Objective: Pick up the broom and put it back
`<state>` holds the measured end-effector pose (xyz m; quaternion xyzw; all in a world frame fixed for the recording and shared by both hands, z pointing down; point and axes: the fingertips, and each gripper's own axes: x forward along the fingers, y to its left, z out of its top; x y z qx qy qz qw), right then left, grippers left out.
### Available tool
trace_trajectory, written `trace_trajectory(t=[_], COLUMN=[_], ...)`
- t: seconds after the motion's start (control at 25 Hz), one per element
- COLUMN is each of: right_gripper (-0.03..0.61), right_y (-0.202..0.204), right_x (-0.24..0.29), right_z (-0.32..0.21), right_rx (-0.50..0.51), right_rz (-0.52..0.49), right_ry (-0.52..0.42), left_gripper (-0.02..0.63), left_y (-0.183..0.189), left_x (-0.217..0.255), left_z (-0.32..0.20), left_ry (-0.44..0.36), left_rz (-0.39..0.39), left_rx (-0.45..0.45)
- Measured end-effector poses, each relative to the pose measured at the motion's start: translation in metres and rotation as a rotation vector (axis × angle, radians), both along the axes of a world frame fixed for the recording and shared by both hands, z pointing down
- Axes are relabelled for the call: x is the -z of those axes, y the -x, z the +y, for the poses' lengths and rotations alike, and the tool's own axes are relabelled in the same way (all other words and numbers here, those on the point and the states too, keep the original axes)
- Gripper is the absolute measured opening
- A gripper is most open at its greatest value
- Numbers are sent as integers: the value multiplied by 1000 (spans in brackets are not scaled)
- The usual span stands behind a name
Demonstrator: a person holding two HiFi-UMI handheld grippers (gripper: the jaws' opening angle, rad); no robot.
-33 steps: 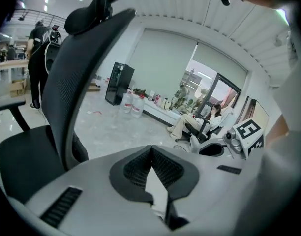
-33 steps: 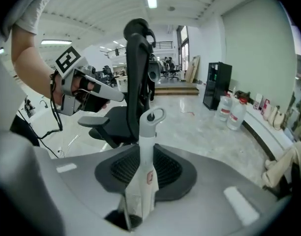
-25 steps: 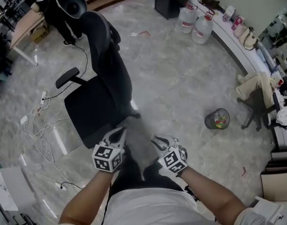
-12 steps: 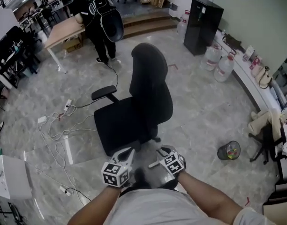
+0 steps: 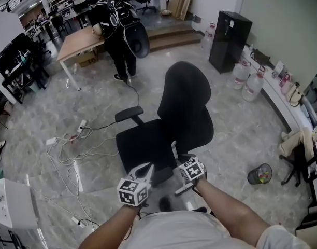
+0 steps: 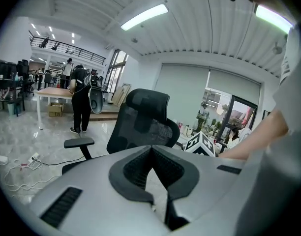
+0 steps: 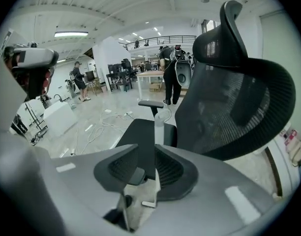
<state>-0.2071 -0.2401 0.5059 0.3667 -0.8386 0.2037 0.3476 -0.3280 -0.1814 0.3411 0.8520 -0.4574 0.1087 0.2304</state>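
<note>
My right gripper (image 5: 176,161) (image 7: 146,149) points down at the seat of a black office chair (image 5: 169,123). A thin pale rod (image 7: 157,132) (image 5: 173,149), which looks like the broom's handle, stands between its jaws. The rod lies along the right jaw, with a gap to the left jaw, and the jaws are opening. No brush head shows in any view. My left gripper (image 5: 148,168) (image 6: 150,149) hangs beside it, its tips together and nothing in them. The same chair (image 6: 143,124) fills the view past them.
A person with a backpack (image 5: 119,38) stands by a wooden table (image 5: 78,43) at the back. Cables and power strips (image 5: 70,139) lie on the floor at the left. A wire waste bin (image 5: 259,174), water bottles (image 5: 247,82) and a black cabinet (image 5: 230,32) are on the right.
Both hands have moved forward to the chair, which now stands right in front of them. The pale rod now shows at the right gripper.
</note>
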Motion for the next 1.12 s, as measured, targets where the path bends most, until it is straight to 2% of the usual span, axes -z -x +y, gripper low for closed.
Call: trace_trajectory(t=[0.16, 0.24, 0.4, 0.76, 0.96, 1.12], right_gripper=[87, 44, 21, 3, 3, 3], right_y=[18, 25, 35, 42, 41, 34], right_x=[43, 78, 158, 312, 353, 358], right_z=[-7, -9, -19, -20, -19, -17], right_rx=[11, 17, 1, 15, 9, -10], right_rz=[-63, -111, -224, -374, -416, -431], right_ry=[-77, -130, -243, -451, -510, -517], left_gripper=[7, 6, 7, 6, 7, 6], left_y=[9, 12, 14, -31, -47, -55], left_x=[14, 26, 51, 140, 183, 192], left_z=[-19, -30, -59, -90, -95, -93], left_ry=[-34, -55, -95, -210, -284, -293], left_rz=[26, 41, 66, 82, 77, 71], left_rx=[-12, -8, 3, -5, -7, -13])
